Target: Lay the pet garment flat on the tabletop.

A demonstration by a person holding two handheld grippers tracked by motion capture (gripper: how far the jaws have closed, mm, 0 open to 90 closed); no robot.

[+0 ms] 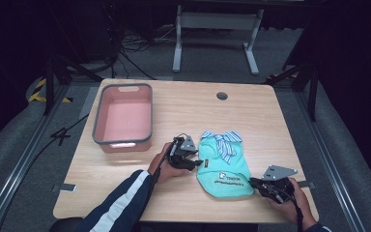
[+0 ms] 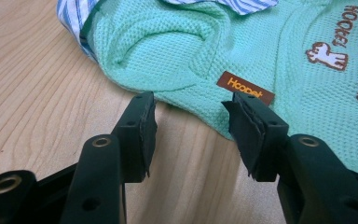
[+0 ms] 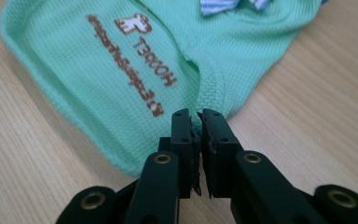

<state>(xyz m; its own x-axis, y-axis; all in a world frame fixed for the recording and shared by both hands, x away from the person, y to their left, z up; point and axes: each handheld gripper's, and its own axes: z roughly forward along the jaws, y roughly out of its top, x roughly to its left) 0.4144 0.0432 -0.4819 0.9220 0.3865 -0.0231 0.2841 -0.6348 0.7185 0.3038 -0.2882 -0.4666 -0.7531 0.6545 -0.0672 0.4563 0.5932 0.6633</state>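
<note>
While a small green shirt [image 1: 223, 165] lies flat on the bench [image 1: 251, 116], two tools sit at its sides.

The left tool [image 2: 193, 135] has its jaws wide apart, right at the shirt's edge by a brown tag [image 2: 245, 87]. The right tool [image 3: 199, 140] has its jaws pressed together; they seem to pinch the shirt's hem, but I cannot tell for sure. The shirt has a striped collar [image 1: 222, 140]. A pink bin [image 1: 124, 117] stands well apart on the left.
</note>
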